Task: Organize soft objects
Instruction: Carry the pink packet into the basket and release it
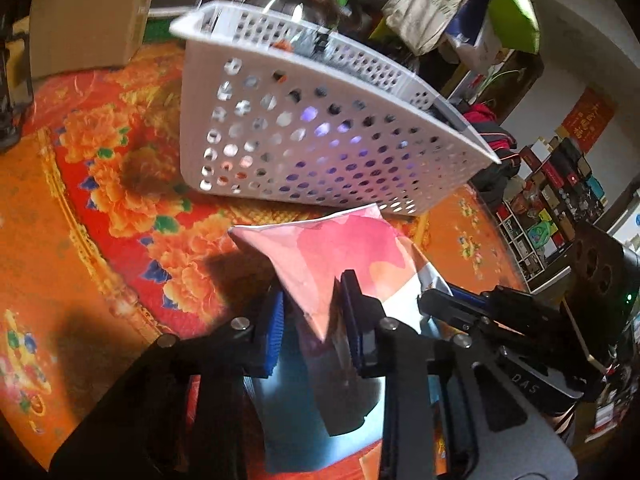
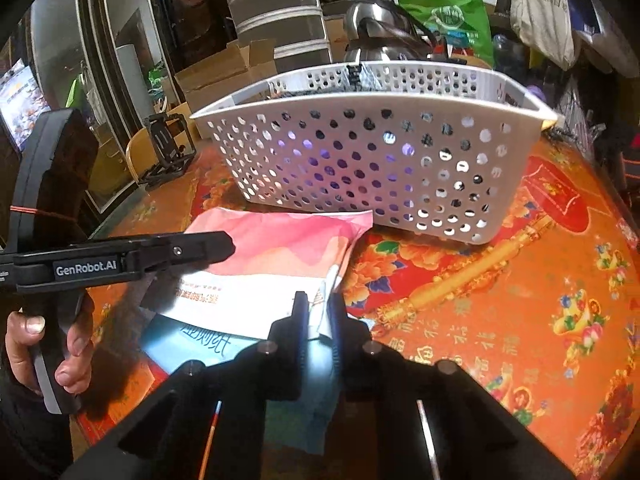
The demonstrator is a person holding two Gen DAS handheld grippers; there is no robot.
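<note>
A soft pink, white and blue plastic bag (image 1: 340,248) (image 2: 280,256) is held just in front of a white perforated basket (image 1: 320,136) (image 2: 380,160) on the red and orange floral table. My left gripper (image 1: 316,312) is shut on the bag's folded left edge. My right gripper (image 2: 318,312) is shut on the bag's right edge. The left gripper's black body (image 2: 120,260) shows in the right wrist view, over the bag's left side, held by a hand. The basket holds dark items, mostly hidden behind its wall.
Cardboard boxes (image 1: 88,12) (image 2: 224,72) stand behind the basket at the left. A steel kettle (image 2: 380,36), green bag (image 2: 452,12) and hanging tote bags (image 1: 432,0) crowd the back. A black camera cage (image 2: 168,148) sits at the table's left edge.
</note>
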